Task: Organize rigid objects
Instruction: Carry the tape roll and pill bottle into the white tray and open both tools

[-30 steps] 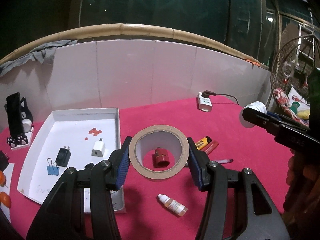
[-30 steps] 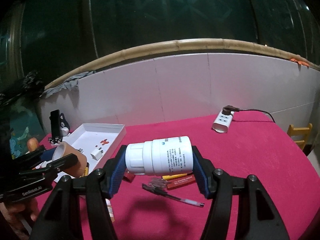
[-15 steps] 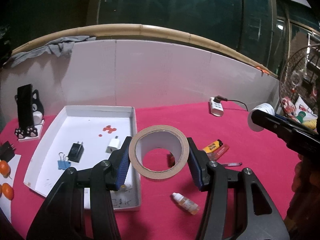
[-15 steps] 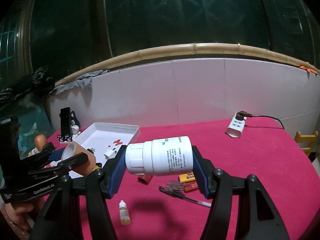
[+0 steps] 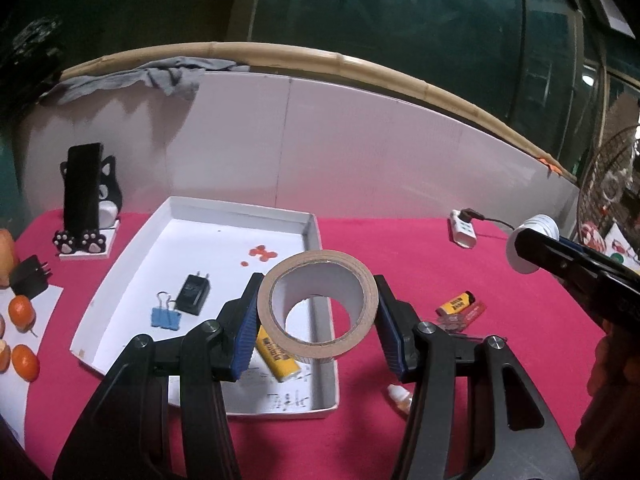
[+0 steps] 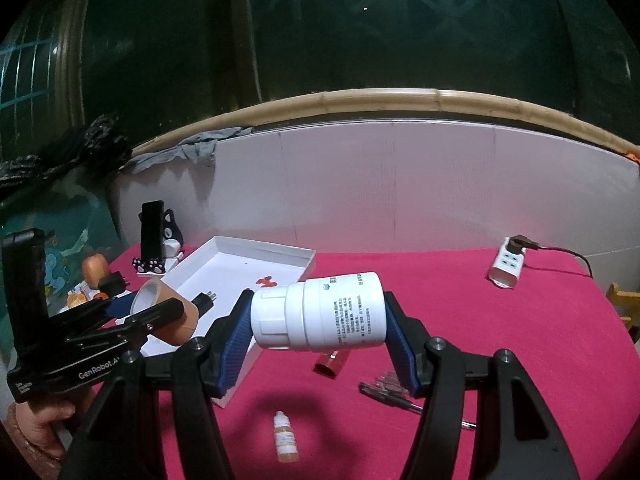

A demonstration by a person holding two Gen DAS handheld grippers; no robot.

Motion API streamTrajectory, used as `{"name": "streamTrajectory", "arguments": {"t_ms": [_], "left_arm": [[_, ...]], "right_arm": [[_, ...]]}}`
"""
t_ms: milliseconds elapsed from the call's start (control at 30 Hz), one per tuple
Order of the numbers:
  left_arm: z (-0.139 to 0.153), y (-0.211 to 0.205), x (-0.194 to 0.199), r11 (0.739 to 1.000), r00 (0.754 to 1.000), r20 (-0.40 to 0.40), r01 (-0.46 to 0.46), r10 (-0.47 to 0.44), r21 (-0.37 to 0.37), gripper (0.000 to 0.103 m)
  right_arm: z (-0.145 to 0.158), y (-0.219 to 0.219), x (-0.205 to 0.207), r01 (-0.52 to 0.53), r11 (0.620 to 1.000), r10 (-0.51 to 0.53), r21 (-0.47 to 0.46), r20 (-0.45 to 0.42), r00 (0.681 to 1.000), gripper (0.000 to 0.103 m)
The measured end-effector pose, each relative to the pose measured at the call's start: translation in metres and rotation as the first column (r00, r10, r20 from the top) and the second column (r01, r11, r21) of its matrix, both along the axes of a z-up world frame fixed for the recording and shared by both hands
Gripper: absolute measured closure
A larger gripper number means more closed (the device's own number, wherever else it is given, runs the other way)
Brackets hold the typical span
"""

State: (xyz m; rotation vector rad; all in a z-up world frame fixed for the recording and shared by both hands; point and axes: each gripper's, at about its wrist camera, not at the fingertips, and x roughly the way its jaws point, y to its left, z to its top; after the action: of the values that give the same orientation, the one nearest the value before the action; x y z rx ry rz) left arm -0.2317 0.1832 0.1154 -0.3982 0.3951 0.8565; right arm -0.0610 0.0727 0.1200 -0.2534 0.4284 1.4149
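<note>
My left gripper (image 5: 318, 320) is shut on a brown tape roll (image 5: 360, 334), held in the air above the right side of the white tray (image 5: 240, 214). The tray holds a black charger (image 5: 194, 294), a blue binder clip (image 5: 165, 316) and a yellow lighter (image 5: 277, 356). My right gripper (image 6: 320, 340) is shut on a white pill bottle (image 6: 320, 316), lying sideways above the pink table, right of the tray (image 6: 264, 248). The bottle also shows in the left wrist view (image 5: 532, 236). The tape roll also shows in the right wrist view (image 6: 168, 314).
On the pink cloth lie a small dropper bottle (image 6: 285, 438), a red cap (image 6: 330, 362), a pen (image 6: 394, 396), an orange lighter (image 5: 456, 302) and a white power strip (image 6: 506, 266). A cat phone stand (image 5: 86, 208) and oranges (image 5: 22, 312) are at the left.
My left gripper has carried the tape roll leftward, from over the table to over the tray's right side. My right gripper has drifted left with the bottle.
</note>
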Motion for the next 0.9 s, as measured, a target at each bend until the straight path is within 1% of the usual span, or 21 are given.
{"name": "streamTrajectory", "arguments": {"t_ms": [200, 300, 500, 633, 767, 900], "left_arm": [[-0.002, 0.014, -0.025, 0.998, 0.998, 0.026, -0.054, 0.054, -0.013, 0.051], [-0.001, 0.025, -0.048, 0.994, 0.993, 0.048, -0.108, 0.109, -0.023, 0.051], [-0.001, 0.048, -0.095, 0.969, 0.967, 0.070, -0.244, 0.246, -0.033, 0.051], [-0.001, 0.060, -0.116, 0.954, 0.951, 0.071, -0.299, 0.300, -0.031, 0.051], [0.002, 0.073, -0.120, 0.947, 0.946, 0.046, -0.321, 0.321, -0.017, 0.051], [0.004, 0.102, -0.106, 0.955, 0.955, -0.009, -0.296, 0.296, -0.006, 0.051]], "right_arm": [[-0.001, 0.017, -0.017, -0.038, 0.999, 0.038, -0.015, 0.010, 0.999, 0.041], [-0.002, 0.025, -0.026, -0.057, 0.998, 0.058, -0.027, 0.021, 0.998, 0.041], [-0.007, 0.040, -0.040, -0.092, 0.995, 0.093, -0.049, 0.024, 0.995, 0.041], [-0.011, 0.053, -0.048, -0.116, 0.991, 0.117, -0.068, 0.020, 0.993, 0.041], [-0.013, 0.071, -0.056, -0.140, 0.986, 0.142, -0.089, 0.014, 0.990, 0.041], [-0.018, 0.089, -0.067, -0.166, 0.980, 0.168, -0.108, 0.008, 0.986, 0.041]]}}
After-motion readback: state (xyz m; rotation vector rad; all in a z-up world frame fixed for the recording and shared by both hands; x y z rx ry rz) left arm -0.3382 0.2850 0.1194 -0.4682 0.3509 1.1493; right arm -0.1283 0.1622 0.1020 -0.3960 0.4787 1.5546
